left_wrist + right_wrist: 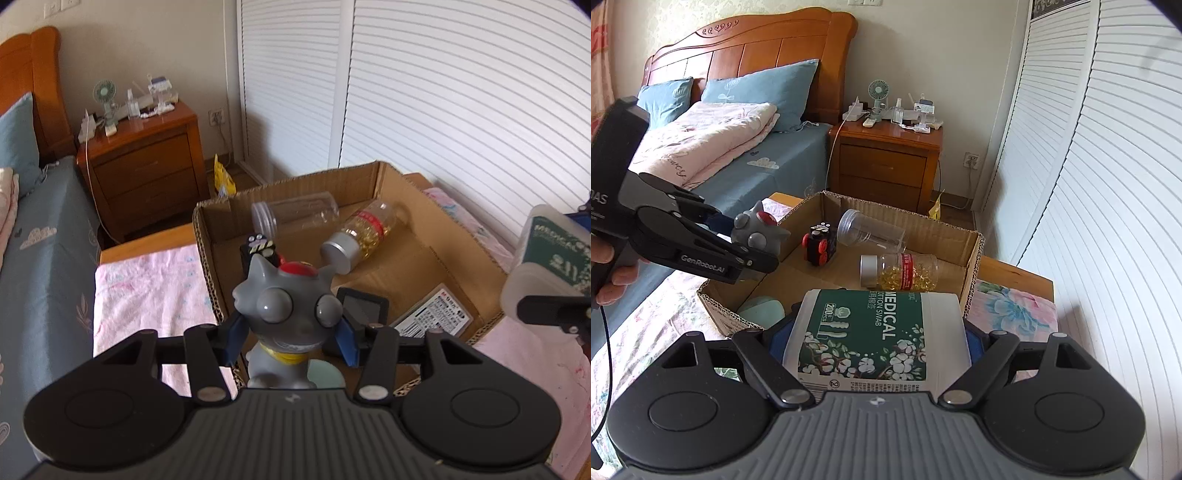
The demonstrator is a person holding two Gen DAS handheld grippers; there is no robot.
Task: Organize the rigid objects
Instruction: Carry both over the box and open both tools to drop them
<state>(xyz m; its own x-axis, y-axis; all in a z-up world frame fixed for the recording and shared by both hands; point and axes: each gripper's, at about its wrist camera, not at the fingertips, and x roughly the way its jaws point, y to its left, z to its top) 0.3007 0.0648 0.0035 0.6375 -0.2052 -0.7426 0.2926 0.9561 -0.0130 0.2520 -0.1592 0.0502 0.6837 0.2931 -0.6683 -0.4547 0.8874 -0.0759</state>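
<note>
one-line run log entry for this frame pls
left tool: shut on grey cat toy | right tool: shut on cotton swab tub | both at cardboard box

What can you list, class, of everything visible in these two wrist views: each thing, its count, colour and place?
Open cardboard box: one, brown, on the pink floral cloth.
Clear empty plastic jar: one, transparent, on its side in the box.
Bottle of yellow capsules with silver cap: one, on its side in the box.
Black-and-red cube toy: one, in the box.
Flat printed white packet: one, on the box floor.
Grey big-eyed cat figurine: one, held above the box edge.
White cotton swab tub with green label: one, held near the box.
Wooden nightstand: one, brown, beside the bed.
Left gripper: jaws shut on the figurine.
Right gripper: jaws shut on the tub.
</note>
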